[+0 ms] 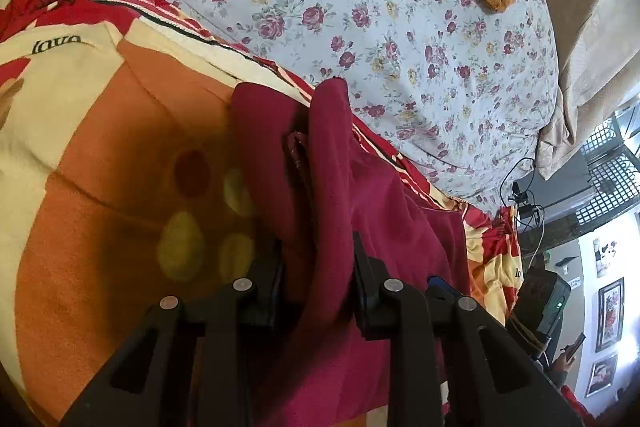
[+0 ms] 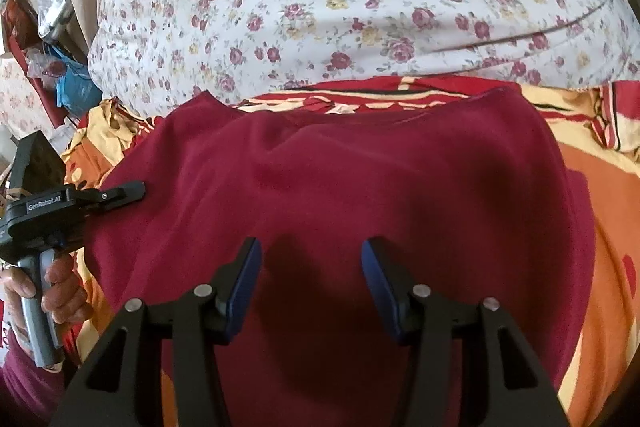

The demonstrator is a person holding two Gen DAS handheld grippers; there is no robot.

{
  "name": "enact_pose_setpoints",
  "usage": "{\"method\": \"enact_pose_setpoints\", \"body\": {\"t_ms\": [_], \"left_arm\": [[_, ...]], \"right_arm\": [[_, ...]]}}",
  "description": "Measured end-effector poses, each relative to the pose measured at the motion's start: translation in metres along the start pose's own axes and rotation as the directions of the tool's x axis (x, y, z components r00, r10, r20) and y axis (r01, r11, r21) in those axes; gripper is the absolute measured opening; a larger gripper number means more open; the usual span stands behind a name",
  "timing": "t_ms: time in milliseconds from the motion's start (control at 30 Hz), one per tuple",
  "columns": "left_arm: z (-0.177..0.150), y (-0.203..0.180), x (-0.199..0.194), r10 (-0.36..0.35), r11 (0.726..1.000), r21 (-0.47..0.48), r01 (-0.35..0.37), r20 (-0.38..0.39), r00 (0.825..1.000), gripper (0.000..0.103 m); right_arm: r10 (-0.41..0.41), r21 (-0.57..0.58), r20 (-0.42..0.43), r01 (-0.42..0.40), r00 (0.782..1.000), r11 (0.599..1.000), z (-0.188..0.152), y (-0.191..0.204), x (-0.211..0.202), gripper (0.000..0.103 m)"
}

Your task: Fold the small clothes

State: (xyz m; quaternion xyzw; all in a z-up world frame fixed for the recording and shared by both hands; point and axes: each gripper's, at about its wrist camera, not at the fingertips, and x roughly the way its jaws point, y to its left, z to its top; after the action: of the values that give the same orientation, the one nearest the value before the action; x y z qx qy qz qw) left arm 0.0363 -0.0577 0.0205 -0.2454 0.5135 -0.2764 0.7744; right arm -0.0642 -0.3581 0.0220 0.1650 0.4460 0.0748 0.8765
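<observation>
Here a raised fold of the maroon garment (image 1: 332,163) is pinched between the nearly closed left gripper (image 1: 318,279) fingers. The right gripper (image 2: 310,279) is held half open, empty, just above the cloth. Grasp step judged underway; a right-side pinch is needed next.

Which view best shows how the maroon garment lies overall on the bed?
The right wrist view: the maroon garment spreads almost whole across the orange patterned blanket, with the left gripper at its edge. The left wrist view shows only a raised fold of it pinched between the gripper's fingers.
</observation>
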Motion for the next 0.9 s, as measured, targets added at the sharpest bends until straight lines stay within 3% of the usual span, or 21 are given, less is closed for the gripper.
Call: {"method": "enact_pose_setpoints", "body": {"t_ms": [167, 367, 500, 633, 733, 833, 900], "left_arm": [[-0.003, -0.010, -0.001, 0.018, 0.999, 0.028, -0.019, 0.011, 1.000, 0.016], [-0.011, -0.054, -0.004, 0.023, 0.992, 0.121, -0.025, 0.018, 1.000, 0.016], [-0.024, -0.094, 0.002, 0.029, 0.976, 0.218, -0.030, 0.009, 1.000, 0.016], [-0.042, -0.127, 0.018, 0.023, 0.960, 0.280, -0.015, -0.025, 0.999, 0.016], [-0.059, -0.147, 0.035, 0.030, 0.945, 0.327, -0.010, -0.058, 0.998, 0.016], [-0.077, -0.156, 0.059, 0.060, 0.935, 0.355, -0.021, -0.099, 0.993, 0.016], [-0.088, -0.156, 0.072, 0.089, 0.926, 0.375, -0.038, -0.120, 0.989, 0.017]], "right_arm": [[0.010, 0.044, 0.025, -0.012, 1.000, 0.999, -0.006, -0.012, -0.012, 0.055], [0.075, 0.147, 0.034, -0.079, 0.997, 0.986, -0.007, -0.033, -0.019, 0.055], [0.147, 0.260, 0.067, -0.159, 0.987, 0.952, -0.004, -0.055, -0.026, 0.067], [0.246, 0.407, 0.115, -0.272, 0.962, 0.872, -0.003, -0.081, -0.024, 0.068], [0.302, 0.488, 0.200, -0.362, 0.932, 0.794, -0.007, -0.097, -0.026, 0.071], [0.362, 0.547, 0.317, -0.481, 0.877, 0.685, -0.014, -0.113, -0.026, 0.079], [0.378, 0.563, 0.362, -0.523, 0.852, 0.640, -0.016, -0.119, -0.025, 0.082]]}}
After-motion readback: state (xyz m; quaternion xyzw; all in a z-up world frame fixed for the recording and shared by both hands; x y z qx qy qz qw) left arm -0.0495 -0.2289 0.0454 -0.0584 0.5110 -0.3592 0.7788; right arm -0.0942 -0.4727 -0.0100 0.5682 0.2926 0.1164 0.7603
